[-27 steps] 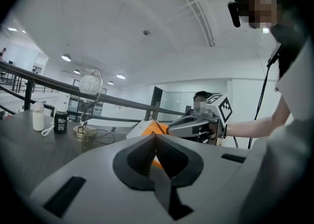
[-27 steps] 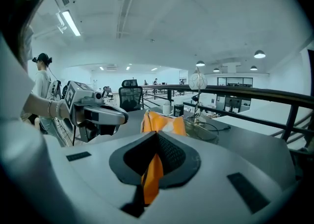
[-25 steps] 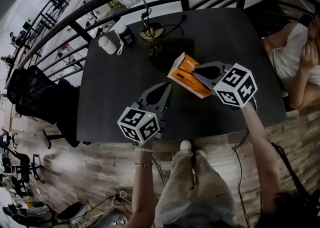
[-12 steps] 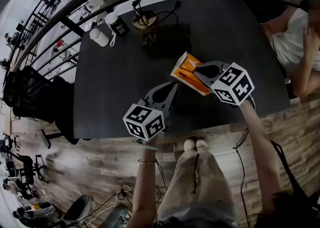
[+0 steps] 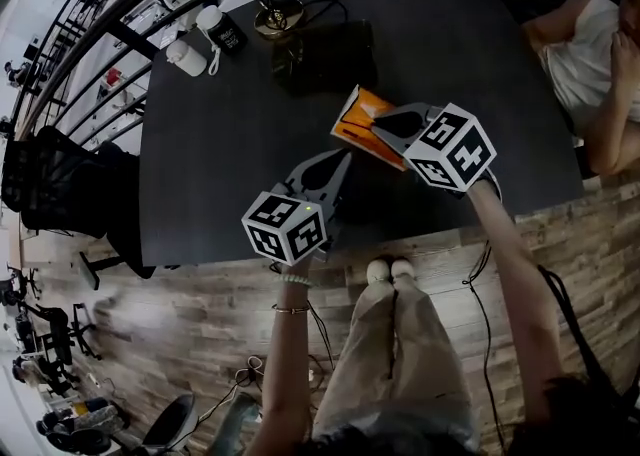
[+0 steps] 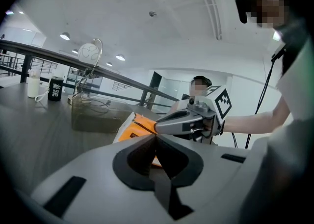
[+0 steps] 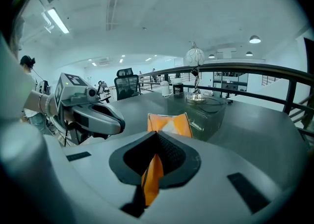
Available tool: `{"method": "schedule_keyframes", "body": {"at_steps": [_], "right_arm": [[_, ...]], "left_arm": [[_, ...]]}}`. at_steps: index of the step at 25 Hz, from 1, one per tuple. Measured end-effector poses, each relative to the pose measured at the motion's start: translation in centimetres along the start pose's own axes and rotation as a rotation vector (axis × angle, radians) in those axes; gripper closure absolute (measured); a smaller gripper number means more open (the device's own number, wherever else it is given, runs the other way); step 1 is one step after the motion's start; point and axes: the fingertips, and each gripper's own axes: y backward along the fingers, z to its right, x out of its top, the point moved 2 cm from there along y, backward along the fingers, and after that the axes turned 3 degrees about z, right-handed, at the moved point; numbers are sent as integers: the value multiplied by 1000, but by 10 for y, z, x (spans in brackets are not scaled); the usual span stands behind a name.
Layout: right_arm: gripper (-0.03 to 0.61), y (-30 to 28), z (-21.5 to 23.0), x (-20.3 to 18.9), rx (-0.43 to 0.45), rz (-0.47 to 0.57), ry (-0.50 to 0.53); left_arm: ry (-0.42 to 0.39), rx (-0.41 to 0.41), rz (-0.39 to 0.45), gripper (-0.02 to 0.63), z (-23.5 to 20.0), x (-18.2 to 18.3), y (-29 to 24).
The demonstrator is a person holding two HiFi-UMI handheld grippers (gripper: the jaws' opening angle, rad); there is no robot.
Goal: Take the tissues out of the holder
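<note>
An orange tissue pack hangs tilted above the dark table, with my right gripper shut on its near edge. In the right gripper view the pack sticks out past the closed jaws of the right gripper. The clear holder stands farther back on the table, apart from the pack, and shows as a glassy box. My left gripper is shut just below-left of the pack, nothing seen between its jaws. In the left gripper view, its tips point at the pack.
A gold lamp, a black cup and a white bottle stand at the table's far left. A railing runs behind the table. A seated person is at the right edge. An office chair stands left.
The pack, still clamped by my right gripper, has drawn a little farther from the holder toward me. The left gripper has stayed shut beside it. The head camera shifted.
</note>
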Motion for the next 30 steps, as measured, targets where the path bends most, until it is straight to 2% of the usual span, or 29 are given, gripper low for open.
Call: {"method": "schedule_keyframes", "body": {"at_steps": [8, 22, 24, 27, 30], "right_arm": [[558, -12, -9, -10, 17, -50, -15], [554, -25, -15, -12, -32, -98, 12], [501, -25, -16, -9, -42, -88, 16], [497, -19, -18, 2, -71, -28, 10], [497, -5, -20, 18, -90, 67, -54]], "left_arm": [[18, 9, -21, 606, 0, -12, 0], [26, 9, -32, 606, 2, -19, -3], [24, 7, -32, 606, 2, -18, -3], [17, 8, -17, 606, 2, -12, 1], [4, 8, 12, 606, 7, -1, 6]]}}
